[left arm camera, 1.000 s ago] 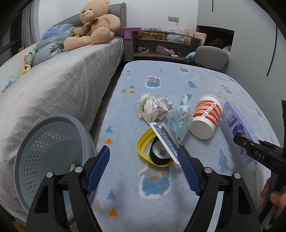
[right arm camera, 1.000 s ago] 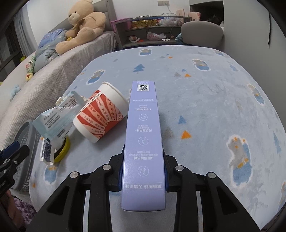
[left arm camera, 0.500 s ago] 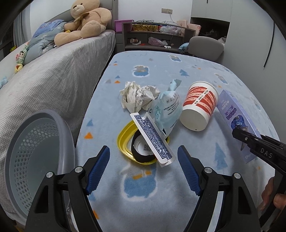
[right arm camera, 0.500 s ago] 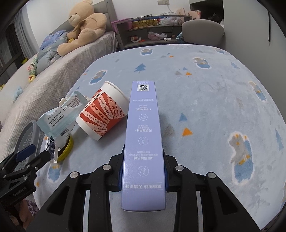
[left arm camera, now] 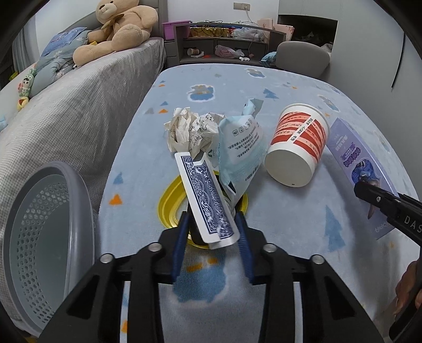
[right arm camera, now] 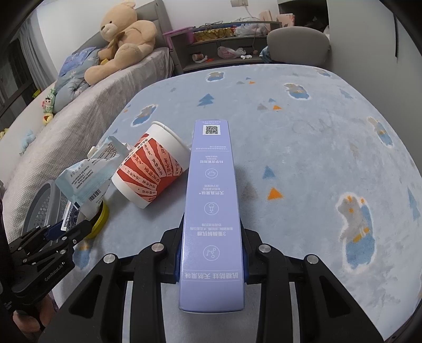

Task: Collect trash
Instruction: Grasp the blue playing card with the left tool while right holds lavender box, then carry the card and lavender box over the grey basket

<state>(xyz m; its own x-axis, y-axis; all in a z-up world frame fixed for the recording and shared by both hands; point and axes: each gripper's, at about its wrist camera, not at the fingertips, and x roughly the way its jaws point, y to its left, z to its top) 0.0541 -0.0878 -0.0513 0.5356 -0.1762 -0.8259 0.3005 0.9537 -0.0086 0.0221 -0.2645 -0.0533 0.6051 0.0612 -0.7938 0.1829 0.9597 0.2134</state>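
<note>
A blue-patterned playing card box [left arm camera: 205,195] leans on a yellow lid [left arm camera: 168,205] on the pale blue blanket. My left gripper [left arm camera: 211,219] is closing around the box's near end; a slim gap still shows at the left pad. My right gripper [right arm camera: 212,229] is shut on a long purple carton [right arm camera: 212,184] that lies on the blanket. Crumpled paper [left arm camera: 190,126], a pale blue wipes pack [left arm camera: 240,145] and a red-and-white paper cup [left arm camera: 298,147] lie just beyond. The right gripper [left arm camera: 382,200] also shows at the left wrist view's right edge.
A grey perforated basket [left arm camera: 39,237] stands at the left beside the blanket. A grey bed [left arm camera: 79,105] with a teddy bear [left arm camera: 124,23] runs along the left. A cluttered shelf [left arm camera: 224,47] and a grey chair [left arm camera: 303,58] are at the far end.
The left gripper came down and forward over the card box, and its jaws went from wide to close around the box's end. The right gripper kept still on the purple carton.
</note>
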